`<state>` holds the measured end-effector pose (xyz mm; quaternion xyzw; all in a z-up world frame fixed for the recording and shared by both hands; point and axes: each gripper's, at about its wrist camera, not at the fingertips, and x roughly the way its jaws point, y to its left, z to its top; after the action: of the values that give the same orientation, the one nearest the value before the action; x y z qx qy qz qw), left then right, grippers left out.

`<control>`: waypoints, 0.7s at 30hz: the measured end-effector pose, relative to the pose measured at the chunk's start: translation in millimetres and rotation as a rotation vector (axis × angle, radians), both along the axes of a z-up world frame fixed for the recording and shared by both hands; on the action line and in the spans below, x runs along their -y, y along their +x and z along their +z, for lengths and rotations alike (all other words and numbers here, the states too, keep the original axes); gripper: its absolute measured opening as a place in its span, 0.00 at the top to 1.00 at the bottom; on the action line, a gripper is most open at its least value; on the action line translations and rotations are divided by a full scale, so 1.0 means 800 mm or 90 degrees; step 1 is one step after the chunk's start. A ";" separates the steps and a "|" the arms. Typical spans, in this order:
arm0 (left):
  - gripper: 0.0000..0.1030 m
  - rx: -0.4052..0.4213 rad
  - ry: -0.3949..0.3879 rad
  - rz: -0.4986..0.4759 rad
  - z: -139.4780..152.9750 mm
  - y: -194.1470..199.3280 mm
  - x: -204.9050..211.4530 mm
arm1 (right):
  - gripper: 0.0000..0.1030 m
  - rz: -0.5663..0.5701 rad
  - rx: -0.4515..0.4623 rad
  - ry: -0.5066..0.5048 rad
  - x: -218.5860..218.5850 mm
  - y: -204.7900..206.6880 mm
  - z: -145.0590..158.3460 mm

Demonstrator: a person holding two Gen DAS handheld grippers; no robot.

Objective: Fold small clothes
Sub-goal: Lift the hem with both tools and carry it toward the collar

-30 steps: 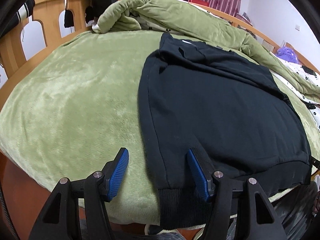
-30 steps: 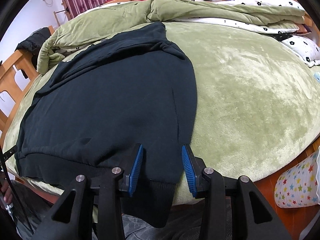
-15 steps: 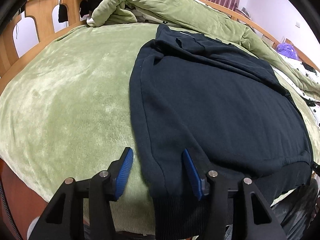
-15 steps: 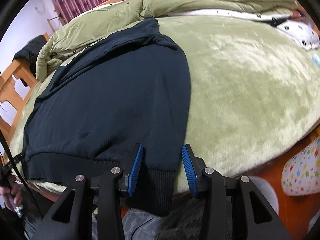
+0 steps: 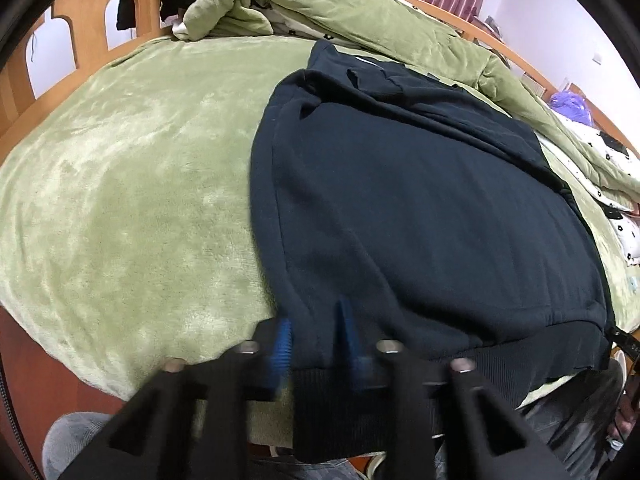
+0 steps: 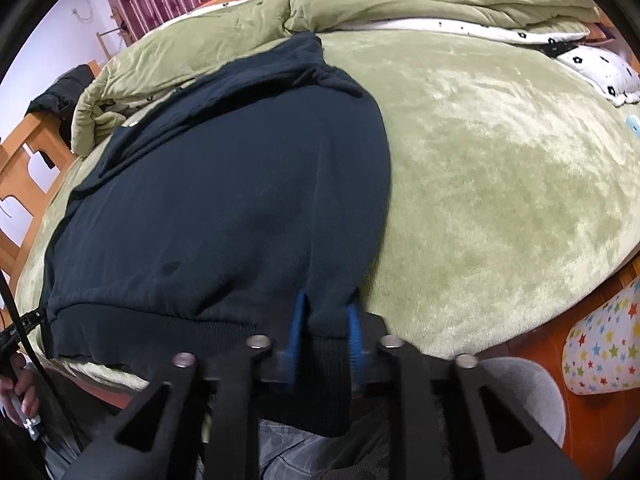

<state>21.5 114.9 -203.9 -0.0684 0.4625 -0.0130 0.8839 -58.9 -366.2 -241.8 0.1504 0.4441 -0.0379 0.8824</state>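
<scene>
A dark navy sweatshirt [image 5: 420, 200] lies flat on the green plush bedcover [image 5: 140, 200], with its ribbed hem hanging over the near edge of the bed. My left gripper [image 5: 314, 336] is at the hem's left corner; its jaws are closing and the blue pads pinch a fold of fabric. In the right wrist view the same sweatshirt [image 6: 240, 184] fills the left half. There my right gripper [image 6: 325, 332] is at the hem's right corner, jaws closing, with bunched cloth pressed between the pads. The sleeves lie folded across the top.
A rolled green quilt [image 5: 320, 4] lies along the far side of the bed, next to the wooden bed frame [image 5: 92, 12]. A star-print cushion [image 6: 600, 344] sits low at the right. A person's hand [image 6: 20, 392] shows at the left edge.
Both pairs of jaws have narrowed onto the hem corners, and the fabric between the pads is now bunched. Neither gripper has shifted along the bed.
</scene>
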 end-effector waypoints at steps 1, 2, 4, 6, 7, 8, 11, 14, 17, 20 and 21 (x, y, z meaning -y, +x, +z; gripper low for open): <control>0.89 0.011 0.009 -0.002 0.005 -0.001 0.002 | 0.87 0.001 0.007 0.009 0.003 -0.001 0.003; 0.89 0.022 0.012 -0.006 0.010 -0.002 0.003 | 0.87 0.001 0.014 0.020 0.006 -0.001 0.006; 0.90 0.056 0.006 -0.007 0.028 -0.004 0.004 | 0.88 0.000 0.034 0.044 0.013 -0.002 0.017; 0.90 0.086 -0.010 -0.009 0.049 -0.005 0.003 | 0.88 0.002 0.058 0.057 0.016 -0.003 0.033; 0.90 0.097 -0.018 -0.008 0.059 -0.004 0.002 | 0.88 0.003 0.073 0.062 0.017 -0.004 0.043; 0.91 0.109 -0.025 -0.005 0.069 -0.003 0.001 | 0.88 0.006 0.086 0.068 0.019 -0.003 0.053; 0.91 0.141 -0.041 -0.003 0.104 0.006 -0.002 | 0.88 0.005 0.119 0.084 0.022 0.001 0.086; 0.91 0.161 -0.045 0.001 0.131 0.019 -0.001 | 0.88 -0.001 0.141 0.094 0.025 0.014 0.115; 0.91 0.180 -0.039 0.006 0.156 0.034 0.003 | 0.88 -0.008 0.167 0.108 0.030 0.033 0.147; 0.91 0.198 -0.040 0.009 0.177 0.051 0.011 | 0.88 -0.012 0.193 0.115 0.032 0.052 0.171; 0.91 0.202 -0.041 0.009 0.182 0.056 0.012 | 0.89 -0.012 0.199 0.115 0.032 0.057 0.177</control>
<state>66.6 105.6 -58.3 -0.0972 0.3156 -0.0320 0.9434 -13.5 -391.6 -100.1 0.2372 0.3020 0.0177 0.9232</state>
